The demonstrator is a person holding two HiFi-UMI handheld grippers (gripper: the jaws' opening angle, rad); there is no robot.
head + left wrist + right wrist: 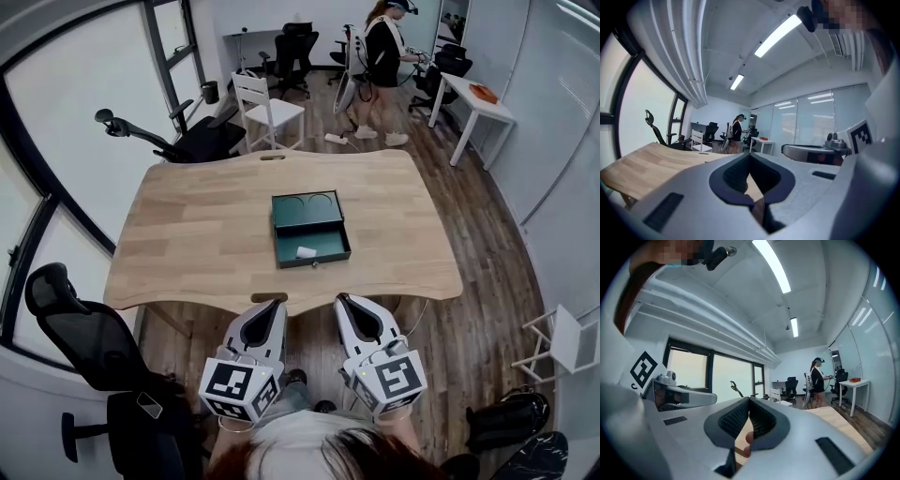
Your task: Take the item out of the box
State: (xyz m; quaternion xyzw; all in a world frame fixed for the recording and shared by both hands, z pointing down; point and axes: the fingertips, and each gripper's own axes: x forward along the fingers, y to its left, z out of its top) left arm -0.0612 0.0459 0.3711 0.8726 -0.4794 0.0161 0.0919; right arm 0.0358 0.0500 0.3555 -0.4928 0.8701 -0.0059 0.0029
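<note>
white item (306,251) sits in the open drawer of the green box (307,208), mid table (206,225). left gripper (271,307) and right gripper (348,303) both clenched empty off the near edge.

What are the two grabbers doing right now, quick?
Left gripper: closed, holding nothing.
Right gripper: closed, holding nothing.

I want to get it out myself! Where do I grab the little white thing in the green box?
Probably pinch the small white item across its narrow width, coming straight down from above: it lies flat in the dark green box, whose walls block any sideways approach.
</note>
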